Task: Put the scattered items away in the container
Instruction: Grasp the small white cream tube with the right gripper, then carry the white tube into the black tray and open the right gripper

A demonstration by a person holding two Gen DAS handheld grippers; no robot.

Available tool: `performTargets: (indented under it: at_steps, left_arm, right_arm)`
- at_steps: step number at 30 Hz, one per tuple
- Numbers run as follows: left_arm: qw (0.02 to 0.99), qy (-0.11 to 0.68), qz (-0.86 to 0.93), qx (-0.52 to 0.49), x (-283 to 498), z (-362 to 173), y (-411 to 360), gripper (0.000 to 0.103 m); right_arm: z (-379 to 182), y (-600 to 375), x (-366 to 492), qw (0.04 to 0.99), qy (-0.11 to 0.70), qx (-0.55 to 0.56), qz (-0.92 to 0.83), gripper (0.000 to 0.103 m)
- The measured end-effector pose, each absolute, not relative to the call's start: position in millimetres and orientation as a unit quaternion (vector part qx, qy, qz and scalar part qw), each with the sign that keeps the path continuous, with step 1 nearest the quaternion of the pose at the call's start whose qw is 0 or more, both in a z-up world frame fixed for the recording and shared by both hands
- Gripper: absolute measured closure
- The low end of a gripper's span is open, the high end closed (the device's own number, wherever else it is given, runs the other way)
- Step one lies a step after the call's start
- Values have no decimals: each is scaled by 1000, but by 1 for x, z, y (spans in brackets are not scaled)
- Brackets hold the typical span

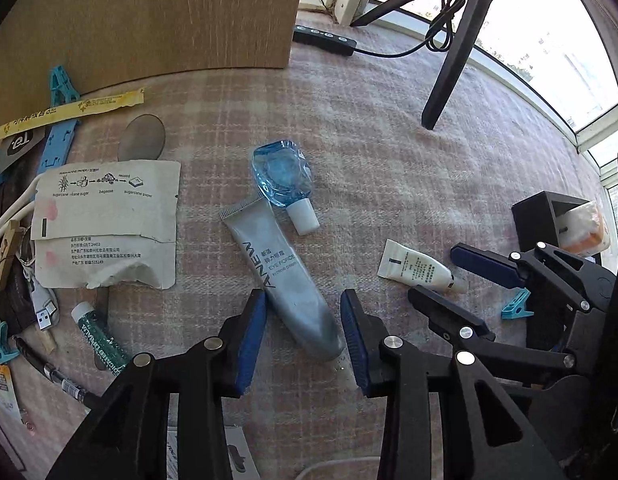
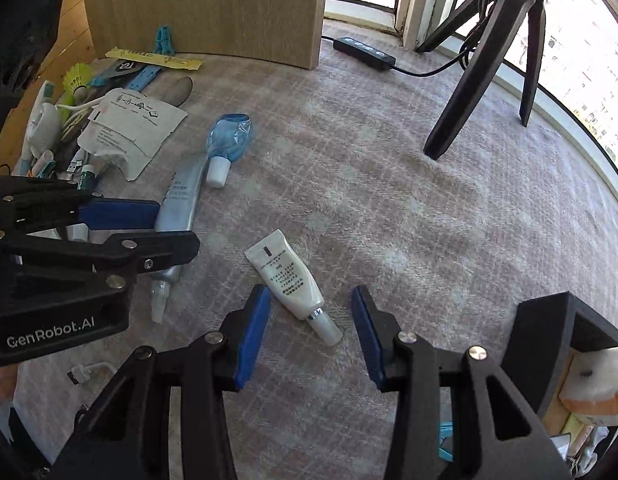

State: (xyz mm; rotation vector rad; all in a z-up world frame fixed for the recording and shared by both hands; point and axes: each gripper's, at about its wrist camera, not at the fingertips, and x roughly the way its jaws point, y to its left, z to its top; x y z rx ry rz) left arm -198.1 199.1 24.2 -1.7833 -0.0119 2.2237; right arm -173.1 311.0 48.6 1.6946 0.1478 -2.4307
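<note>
Left wrist view: left gripper (image 1: 303, 334) spread open astride silver tube (image 1: 287, 280), pads not pressing; blue bottle (image 1: 281, 174) touching tube's crimped end at 12 o'clock. Right wrist view: right gripper (image 2: 311, 330) open around white tube (image 2: 289, 280), pads clear; black container (image 2: 549, 344) at 3 o'clock.

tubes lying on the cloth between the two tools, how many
2. The silver tube lies between the left tool's open fingers; the small white tube lies between the right tool's. The left-hand clutter may hide more.
</note>
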Motion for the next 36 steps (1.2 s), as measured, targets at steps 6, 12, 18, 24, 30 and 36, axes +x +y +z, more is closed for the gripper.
performTargets:
  at_steps: [6, 12, 18, 24, 30, 36]
  left_arm:
    - [161, 3, 770, -618, -197, 23, 208, 69]
    - [171, 24, 775, -607, -189, 23, 222, 83]
    - [181, -3, 770, -612, -188, 21, 218, 91]
    - [184, -20, 774, -606, -186, 29, 201, 91]
    - [204, -20, 781, -590, -181, 51, 212, 91]
    - [244, -9, 783, -572, -165, 80, 234, 94]
  right_arm:
    - [49, 309, -170, 82, 56, 568, -817, 68]
    - [50, 310, -158, 79, 52, 569, -817, 85]
    - [52, 322, -151, 64, 1, 560, -826, 86]
    - [60, 328, -133, 49, -43, 541, -838, 86]
    - [79, 343, -117, 31, -82, 517, -852, 86]
    - [105, 376, -97, -3, -124, 489, -864, 86]
